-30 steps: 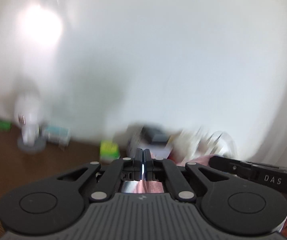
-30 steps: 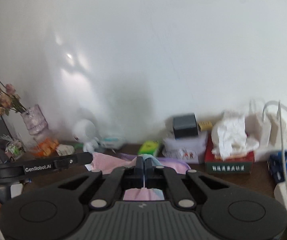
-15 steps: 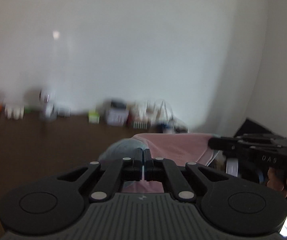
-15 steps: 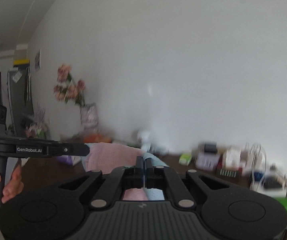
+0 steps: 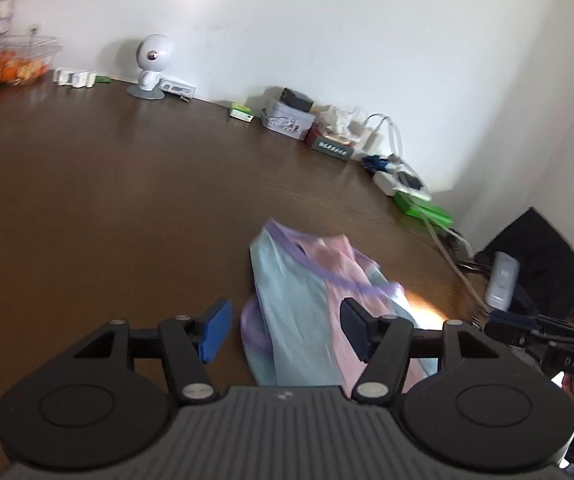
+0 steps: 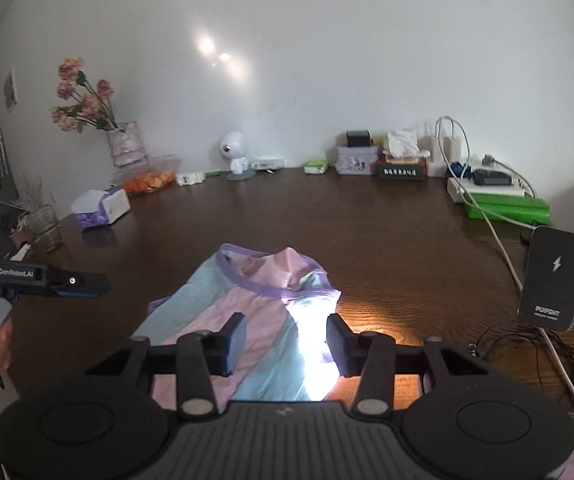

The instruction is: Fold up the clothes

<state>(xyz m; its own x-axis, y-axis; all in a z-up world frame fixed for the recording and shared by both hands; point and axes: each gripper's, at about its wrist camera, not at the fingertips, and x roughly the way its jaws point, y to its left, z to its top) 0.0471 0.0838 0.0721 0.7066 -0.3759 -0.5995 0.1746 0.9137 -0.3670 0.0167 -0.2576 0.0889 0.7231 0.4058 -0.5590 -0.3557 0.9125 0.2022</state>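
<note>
A pastel garment (image 6: 247, 300) in pink, light blue and purple trim lies loosely spread on the dark wooden table (image 6: 387, 232); it also shows in the left wrist view (image 5: 307, 300). My right gripper (image 6: 285, 340) is open and empty, just above the garment's near edge. My left gripper (image 5: 283, 330) is open and empty, over the garment's near left part. The left gripper also shows at the left of the right wrist view (image 6: 83, 284), and the right gripper at the right edge of the left wrist view (image 5: 527, 330).
Along the back wall stand a vase of flowers (image 6: 123, 144), a white round camera (image 6: 235, 152), boxes (image 6: 357, 156), chargers and cables (image 6: 483, 176). A tissue pack (image 6: 103, 208) lies left. A green box (image 6: 507, 206) and a black charging stand (image 6: 553, 280) are at the right.
Both grippers were shut on the garment and held it up; now both are open and the garment lies on the table. Both cameras have tilted down toward the table.
</note>
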